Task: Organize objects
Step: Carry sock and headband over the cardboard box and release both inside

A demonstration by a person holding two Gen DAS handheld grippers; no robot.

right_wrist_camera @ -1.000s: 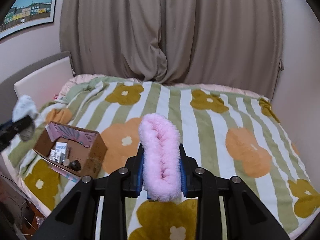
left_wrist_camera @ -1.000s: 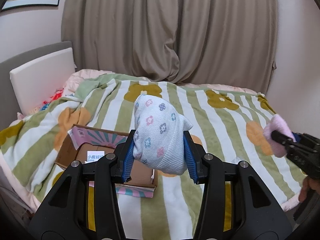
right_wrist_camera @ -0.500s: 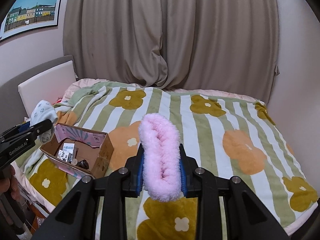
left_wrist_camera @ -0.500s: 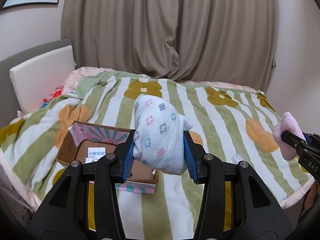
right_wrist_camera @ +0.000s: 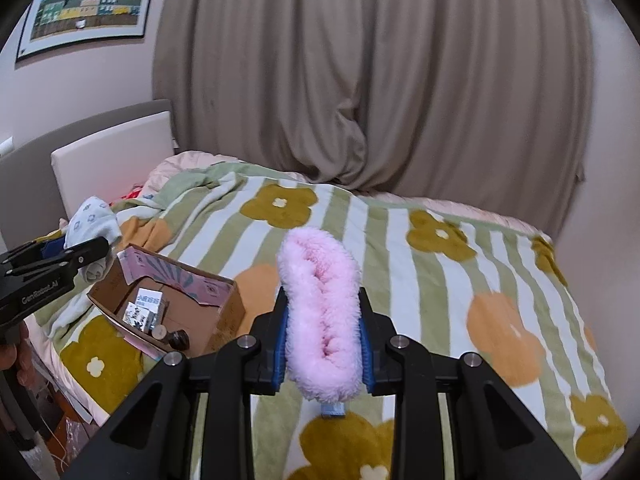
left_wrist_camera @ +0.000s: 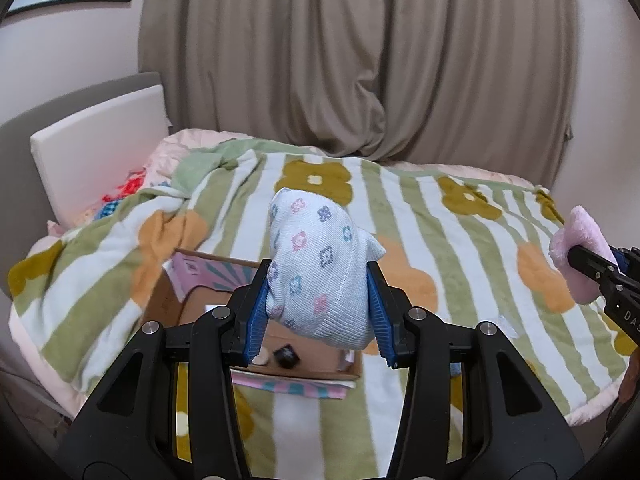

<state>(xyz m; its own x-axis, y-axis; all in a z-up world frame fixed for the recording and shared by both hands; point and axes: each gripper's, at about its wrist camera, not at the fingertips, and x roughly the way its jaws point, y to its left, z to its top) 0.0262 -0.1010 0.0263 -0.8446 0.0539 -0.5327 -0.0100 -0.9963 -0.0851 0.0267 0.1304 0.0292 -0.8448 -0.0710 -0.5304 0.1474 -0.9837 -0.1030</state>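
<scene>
A: White knit, dotted with little pink and blue flowers: that's the sock in the left wrist view, standing up between the blue pads of the left gripper. Jaws clamped on it from both sides.

B: And below it?

A: An open cardboard box on the striped flower blanket, partly hidden behind the sock. A small dark item shows on its floor near the front wall. Far right, the right gripper pokes in, closed on a fluffy pink piece.

B: Over to the right wrist view, then.

A: There's the fluffy pink piece front and centre, squeezed upright between the right gripper's blue pads, a pale blue tag hanging from its lower end. It's held in the air above the blanket.

B: Box in sight?

A: Yes, the box sits to the left on the blanket, flaps up, with printed packets and two small round things inside. At the left edge, the left gripper with the flowered sock pinched in its tips, held near the box's far corner. Behind it all, beige curtains and a framed picture on the wall.
</scene>
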